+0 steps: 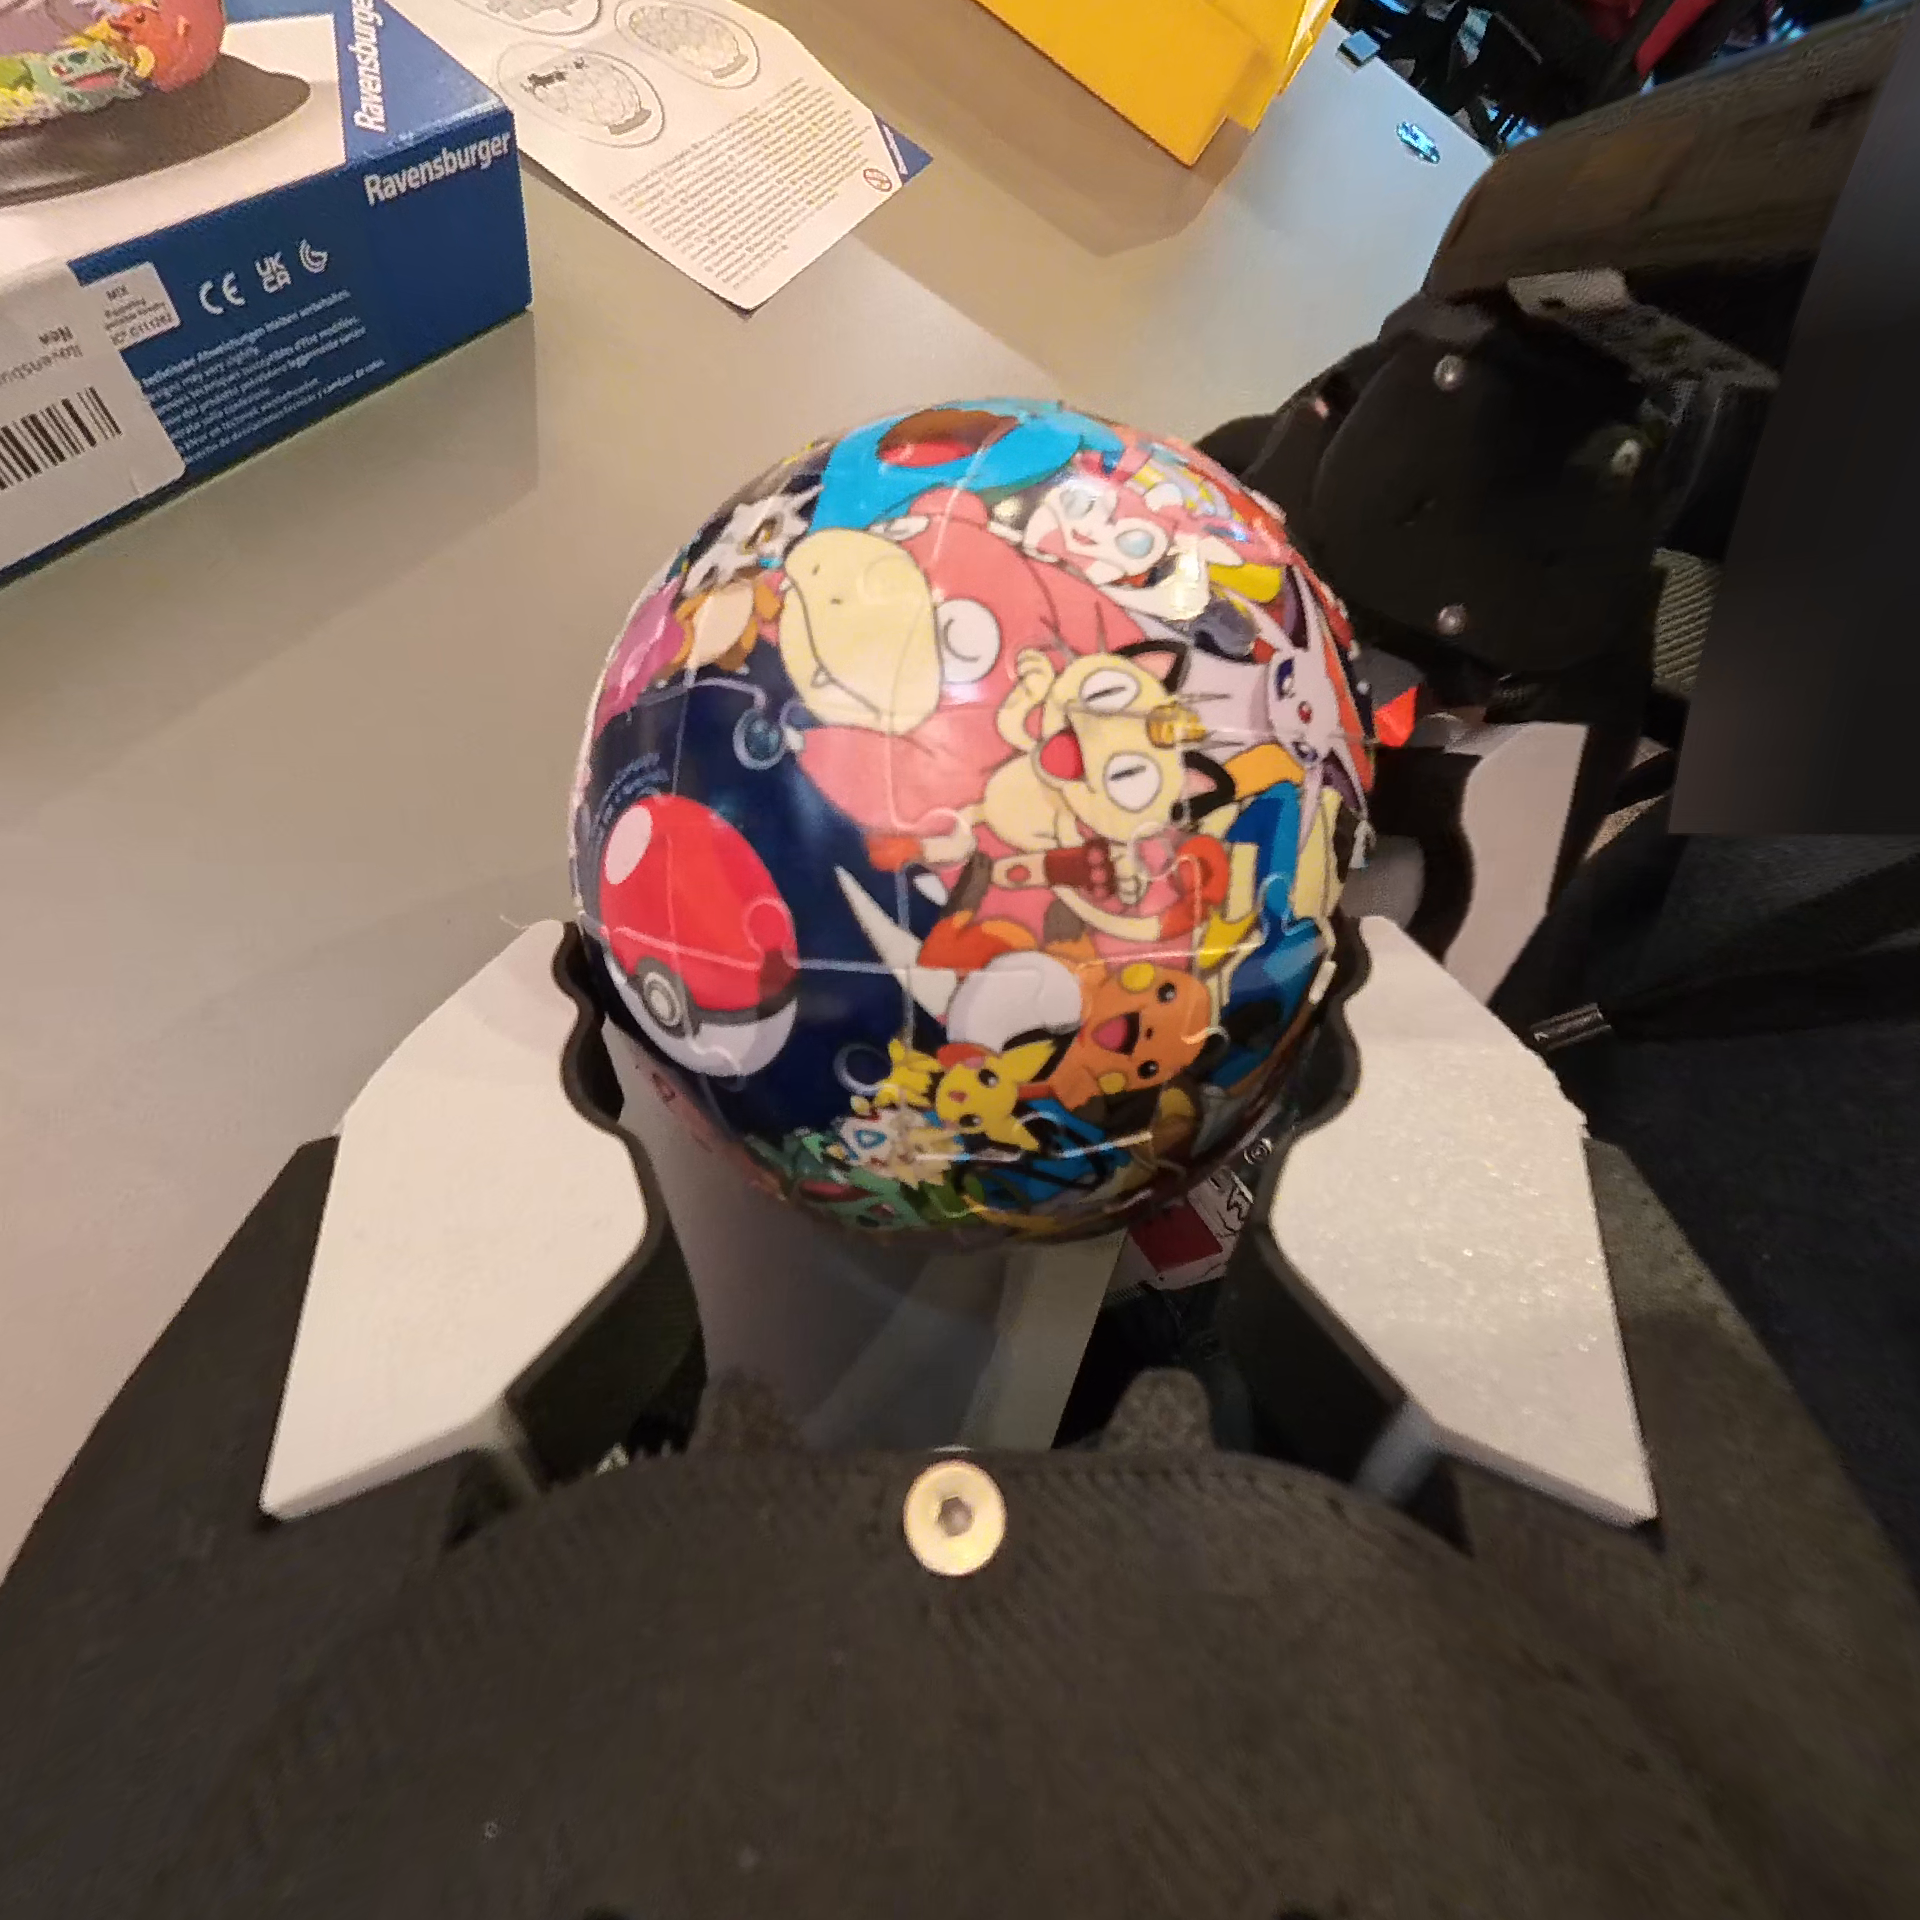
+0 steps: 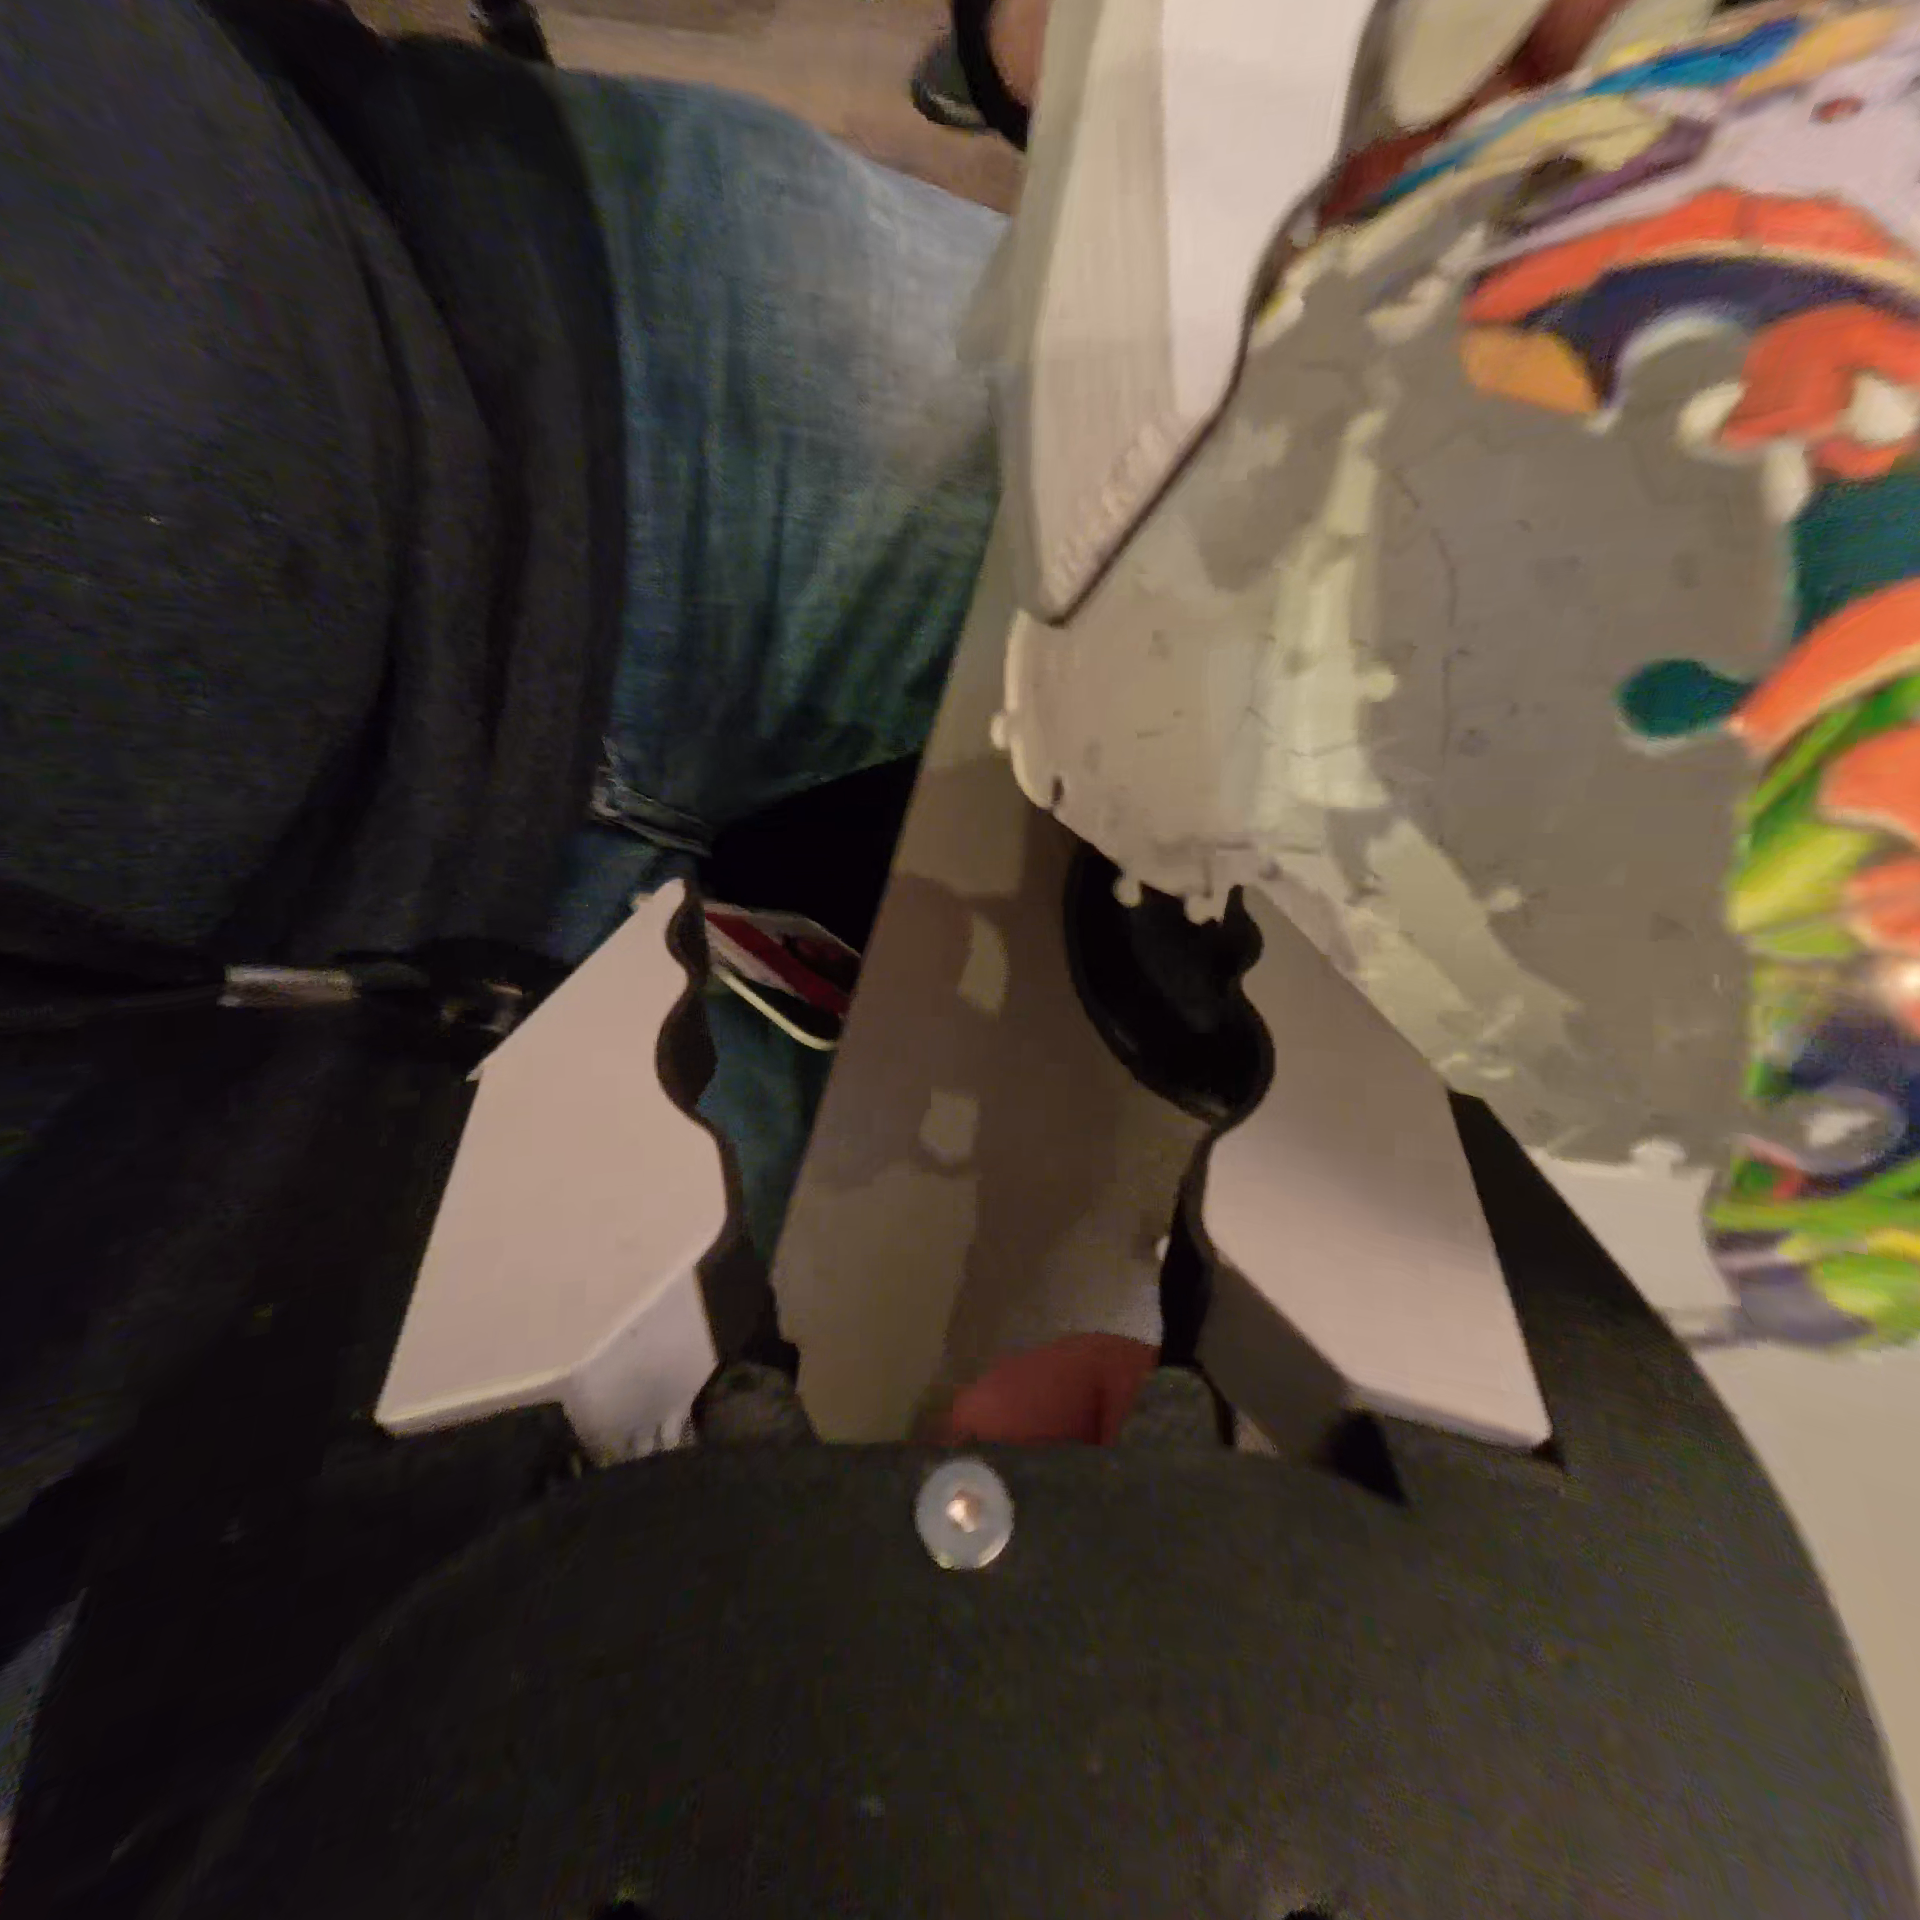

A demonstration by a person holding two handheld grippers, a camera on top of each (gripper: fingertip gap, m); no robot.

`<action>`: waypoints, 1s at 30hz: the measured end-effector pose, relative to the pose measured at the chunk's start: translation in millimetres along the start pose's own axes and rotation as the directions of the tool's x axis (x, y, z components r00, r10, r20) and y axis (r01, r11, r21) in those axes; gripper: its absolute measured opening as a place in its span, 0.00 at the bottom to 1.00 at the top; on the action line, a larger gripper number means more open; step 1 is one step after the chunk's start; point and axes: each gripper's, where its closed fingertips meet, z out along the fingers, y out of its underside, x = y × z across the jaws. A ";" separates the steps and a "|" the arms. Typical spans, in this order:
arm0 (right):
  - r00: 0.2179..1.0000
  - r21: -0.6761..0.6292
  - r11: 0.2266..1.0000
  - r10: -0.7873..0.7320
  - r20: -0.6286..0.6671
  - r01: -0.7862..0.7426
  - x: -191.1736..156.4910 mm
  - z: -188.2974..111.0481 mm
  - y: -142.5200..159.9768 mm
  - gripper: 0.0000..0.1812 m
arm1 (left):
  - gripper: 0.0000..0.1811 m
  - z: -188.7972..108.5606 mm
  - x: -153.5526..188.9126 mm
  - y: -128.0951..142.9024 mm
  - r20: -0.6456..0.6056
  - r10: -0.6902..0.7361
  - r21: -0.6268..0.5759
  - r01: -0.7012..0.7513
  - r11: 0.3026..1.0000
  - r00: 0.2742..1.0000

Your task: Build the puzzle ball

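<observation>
Both sides of puzzle ball (image 1: 966, 821) gripped, left claw (image 1: 961, 997); table (image 1: 312, 779) edge near

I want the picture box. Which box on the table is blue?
The blue box at the far left, beside the instruction sheet. The other box, at the top, is yellow.

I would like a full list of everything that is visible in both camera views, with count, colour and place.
round cartoon-printed puzzle ball: one, many colours, between the left gripper's fingers; the right wrist view shows a gap with a grey inside
blue cardboard puzzle box: one, blue and white, table far left
white printed instruction sheet: one, beside the box
yellow box-like object: one, table far edge
pale grey table: one, under everything
person's clothing: dark top, blue jeans, right wrist view left
left gripper: one, black and white, shut on the ball
right gripper: one, black and white, open, near the ball
</observation>
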 end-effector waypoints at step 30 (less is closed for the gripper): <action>0.986 -0.445 0.892 -0.135 -0.096 0.079 0.1 1.8 35.1 0.69 | 0.71 3.0 -3.7 -1.2 0.004 -0.015 -0.014 0.015 1.000 1.000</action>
